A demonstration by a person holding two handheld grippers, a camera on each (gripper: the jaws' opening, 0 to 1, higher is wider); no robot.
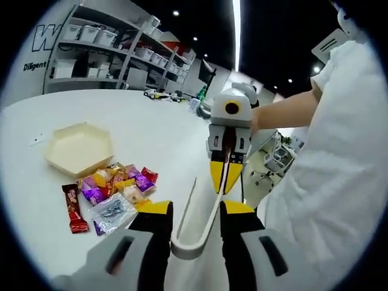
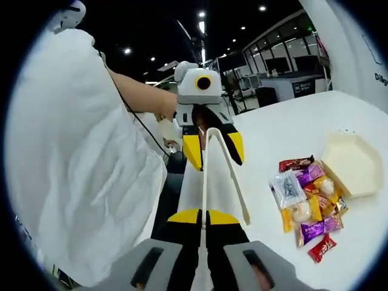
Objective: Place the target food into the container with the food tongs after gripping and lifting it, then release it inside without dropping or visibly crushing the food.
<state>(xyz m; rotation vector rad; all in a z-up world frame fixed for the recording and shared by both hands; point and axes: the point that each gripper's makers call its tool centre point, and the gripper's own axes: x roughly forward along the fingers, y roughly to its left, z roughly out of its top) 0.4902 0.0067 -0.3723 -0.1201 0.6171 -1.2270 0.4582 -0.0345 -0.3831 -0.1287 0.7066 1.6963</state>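
1. In the left gripper view, the left gripper (image 1: 195,212) rises from the bottom with its yellow-tipped jaws spread apart; the looped end of the white tongs (image 1: 197,233) sits between them, and I cannot tell whether the jaws touch it.
2. In the same view, the right gripper (image 1: 226,176) faces the camera from beyond, its yellow jaws pressed onto one arm of the tongs. The other arm stands free to the left.
3. In the right gripper view, the right gripper (image 2: 204,217) has its jaws pressed together on one thin arm of the tongs (image 2: 212,176); the second arm splays out to the right.
4. In that view the left gripper (image 2: 213,148) faces the camera, its jaws spread on either side of the tongs' far end.
5. A person in a white shirt (image 1: 327,157) holds both tools; a bare forearm (image 1: 291,109) reaches to the right gripper.
6. The food, a heap of wrapped sweets (image 1: 115,188), lies on the white table (image 1: 151,127), well apart from the tongs. It includes purple, yellow, red and clear wrappers; a dark red bar lies at its edge.
7. The container (image 1: 79,148), a cream hexagonal tray, sits just beside the sweets. It looks bare inside, though the far corner is hard to read.
8. In the right gripper view, the sweets (image 2: 309,203) lie on the table (image 2: 285,130) next to the container (image 2: 351,163).
9. Shelves (image 1: 115,48) with white bins stand behind the table.
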